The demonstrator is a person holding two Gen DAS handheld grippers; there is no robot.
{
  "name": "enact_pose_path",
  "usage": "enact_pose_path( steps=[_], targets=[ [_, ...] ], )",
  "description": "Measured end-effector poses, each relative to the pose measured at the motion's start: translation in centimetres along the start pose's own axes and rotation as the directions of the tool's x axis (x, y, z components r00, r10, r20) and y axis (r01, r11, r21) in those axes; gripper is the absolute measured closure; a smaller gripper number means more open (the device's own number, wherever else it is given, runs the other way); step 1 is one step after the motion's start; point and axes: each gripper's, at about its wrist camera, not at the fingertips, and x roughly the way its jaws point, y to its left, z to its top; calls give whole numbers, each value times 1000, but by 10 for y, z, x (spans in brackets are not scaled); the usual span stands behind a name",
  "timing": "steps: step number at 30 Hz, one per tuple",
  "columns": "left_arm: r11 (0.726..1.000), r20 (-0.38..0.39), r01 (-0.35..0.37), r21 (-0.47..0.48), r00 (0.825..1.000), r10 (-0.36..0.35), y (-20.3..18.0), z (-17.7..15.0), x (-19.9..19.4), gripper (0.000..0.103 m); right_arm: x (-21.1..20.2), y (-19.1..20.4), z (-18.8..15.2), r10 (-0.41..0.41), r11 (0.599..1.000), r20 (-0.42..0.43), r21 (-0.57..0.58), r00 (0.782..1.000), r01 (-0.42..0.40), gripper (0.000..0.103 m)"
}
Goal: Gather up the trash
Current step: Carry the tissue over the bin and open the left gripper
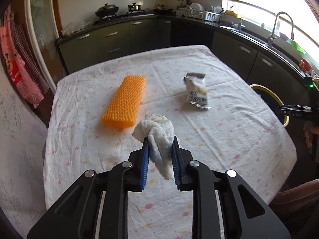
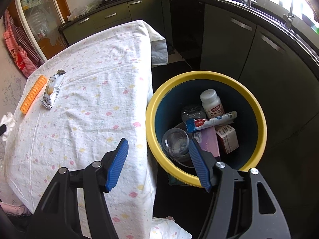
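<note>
My left gripper is shut on a crumpled white tissue and holds it above the table; the tissue also shows at the left edge of the right wrist view. An orange foam net sleeve and a white snack wrapper lie on the flowered tablecloth; they also show in the right wrist view as the sleeve and the wrapper. My right gripper is open and empty over the near rim of the yellow-rimmed bin, which stands beside the table.
The bin holds a pill bottle, a tube, a clear cup and small boxes. Dark kitchen cabinets and a counter with a sink run behind and to the right. The bin rim shows at the table's right edge.
</note>
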Motion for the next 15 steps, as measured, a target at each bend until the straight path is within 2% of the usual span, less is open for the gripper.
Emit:
enact_pose_path(
  steps=[4,9,15],
  targets=[
    [996,30,47,70,998,-49,-24,17,-10,81,-8,-7,-3,-11,1000,16,15,1000,10,43],
    [979,48,124,162,990,-134,-65,41,-12,81,-23,-25,-9,-50,998,41,47,998,48,42],
    [934,38,243,263,964,-262,-127,76,4,81,-39,-58,-23,-88,990,64,114,994,81,42]
  ],
)
